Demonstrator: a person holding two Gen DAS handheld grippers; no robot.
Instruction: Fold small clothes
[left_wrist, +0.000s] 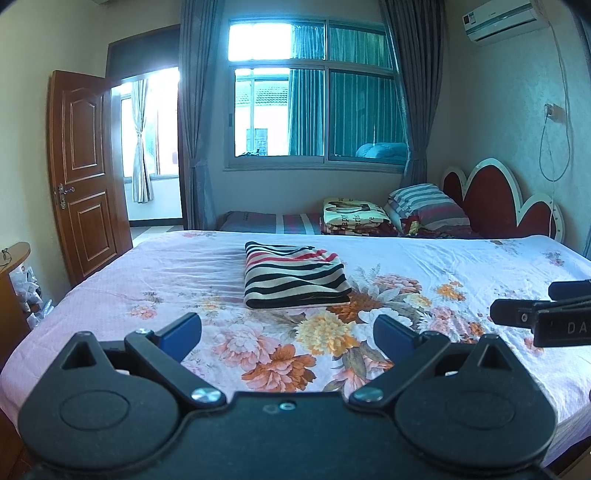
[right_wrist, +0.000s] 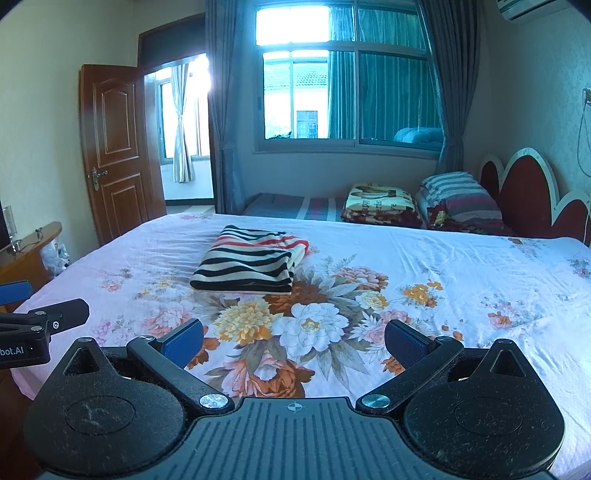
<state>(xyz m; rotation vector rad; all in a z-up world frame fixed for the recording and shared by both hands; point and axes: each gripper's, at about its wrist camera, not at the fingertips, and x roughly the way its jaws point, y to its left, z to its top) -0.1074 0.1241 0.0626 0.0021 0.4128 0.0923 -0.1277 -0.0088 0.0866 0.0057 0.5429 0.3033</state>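
A black, cream and red striped garment (left_wrist: 295, 275) lies folded into a neat rectangle in the middle of the bed; it also shows in the right wrist view (right_wrist: 251, 260). My left gripper (left_wrist: 288, 334) is open and empty, held above the near part of the bed, well short of the garment. My right gripper (right_wrist: 295, 341) is open and empty too, beside the left one and equally far back. Part of the right gripper shows at the right edge of the left wrist view (left_wrist: 543, 314). Part of the left gripper shows at the left edge of the right wrist view (right_wrist: 40, 321).
The bed has a pink and white floral sheet (left_wrist: 443, 258). Pillows and a folded blanket (left_wrist: 354, 216) lie by the red headboard (left_wrist: 498, 199) at the far right. A wooden door (left_wrist: 83, 170) stands open at the left. A wooden desk (right_wrist: 33, 254) is at the near left.
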